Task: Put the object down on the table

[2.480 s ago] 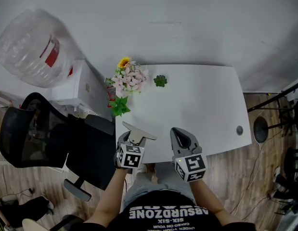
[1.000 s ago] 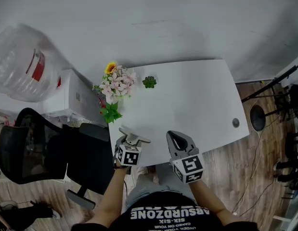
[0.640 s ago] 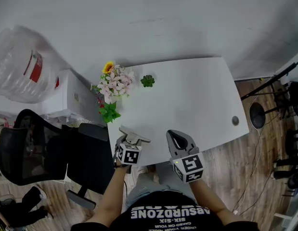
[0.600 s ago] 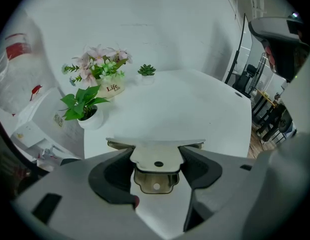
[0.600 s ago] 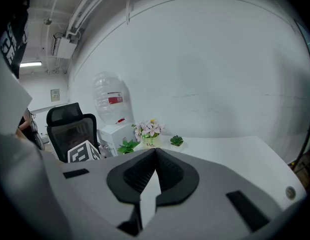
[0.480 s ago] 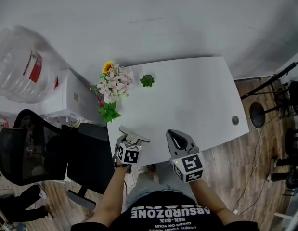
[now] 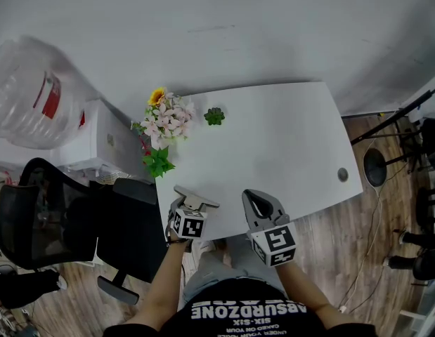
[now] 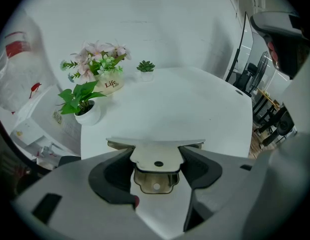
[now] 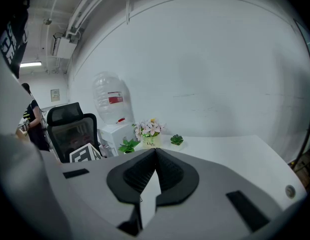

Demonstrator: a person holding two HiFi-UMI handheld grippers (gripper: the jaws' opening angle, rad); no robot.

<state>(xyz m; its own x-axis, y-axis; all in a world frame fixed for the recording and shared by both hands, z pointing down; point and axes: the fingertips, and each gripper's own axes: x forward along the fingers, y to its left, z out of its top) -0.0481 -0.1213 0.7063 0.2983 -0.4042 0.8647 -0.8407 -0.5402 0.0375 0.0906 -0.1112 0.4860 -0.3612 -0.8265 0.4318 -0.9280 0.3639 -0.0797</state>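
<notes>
The metal bracket shows only its top bar and middle tab. Its sides lie behind the left gripper's dark pads. Far to that gripper's left, the water jug is cut by the picture's edge. Ahead and left, the smaller print on the flower pot is too small to read.

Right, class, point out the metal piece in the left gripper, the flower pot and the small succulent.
metal piece (image 8: 150, 155), left gripper view, its flat plate between the jaws.
flower pot (image 8: 110, 84), left gripper view, its printed front.
small succulent (image 7: 214, 116), head view, its leaves.
</notes>
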